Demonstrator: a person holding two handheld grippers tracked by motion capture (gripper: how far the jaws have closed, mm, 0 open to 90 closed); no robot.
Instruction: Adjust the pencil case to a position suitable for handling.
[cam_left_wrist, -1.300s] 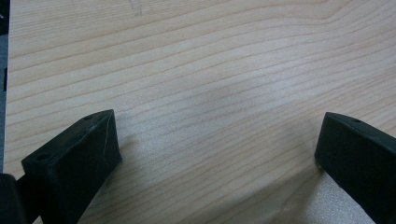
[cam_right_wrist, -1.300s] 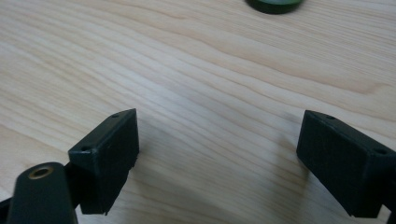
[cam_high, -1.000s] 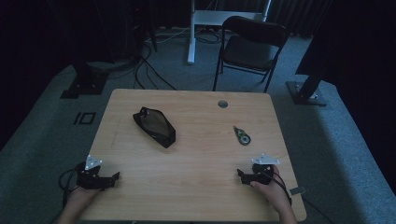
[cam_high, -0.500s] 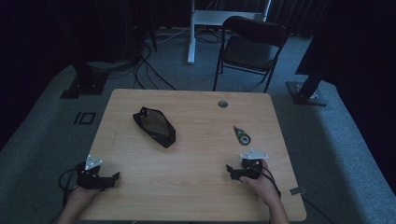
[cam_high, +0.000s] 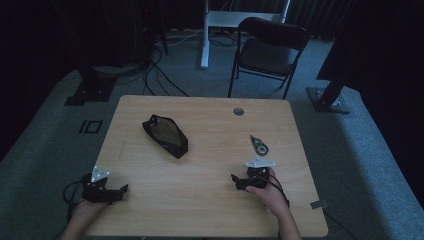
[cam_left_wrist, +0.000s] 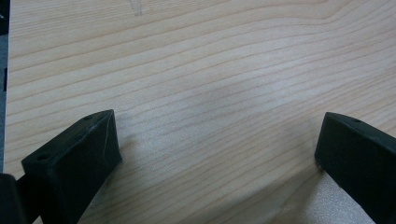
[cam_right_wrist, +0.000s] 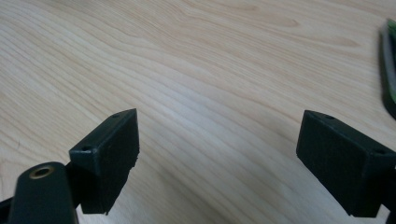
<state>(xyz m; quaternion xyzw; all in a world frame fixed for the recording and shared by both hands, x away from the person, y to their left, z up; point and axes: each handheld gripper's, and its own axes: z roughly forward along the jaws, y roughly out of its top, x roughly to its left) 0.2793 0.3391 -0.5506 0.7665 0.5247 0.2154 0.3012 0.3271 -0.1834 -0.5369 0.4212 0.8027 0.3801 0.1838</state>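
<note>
The right claw (cam_high: 241, 182) sits wide and empty on the surface (cam_high: 210, 210), nearest the small green-and-black tool (cam_high: 259, 145) lying just beyond it, long axis running away. The left claw (cam_high: 116, 192), also wide, rests well apart from the black pouch (cam_high: 165, 136).

In the right gripper view, a dark, green-edged object (cam_right_wrist: 388, 65) runs off the right edge, blurred beyond identification. From the high view, a small object (cam_high: 259, 145) near the table's (cam_high: 210, 200) right side is too small to make out, and the black pouch's (cam_high: 165, 135) contents are hidden. A chair (cam_high: 270, 50) beyond the table fades into darkness, and the person's forearms are cut by the bottom edge.
</note>
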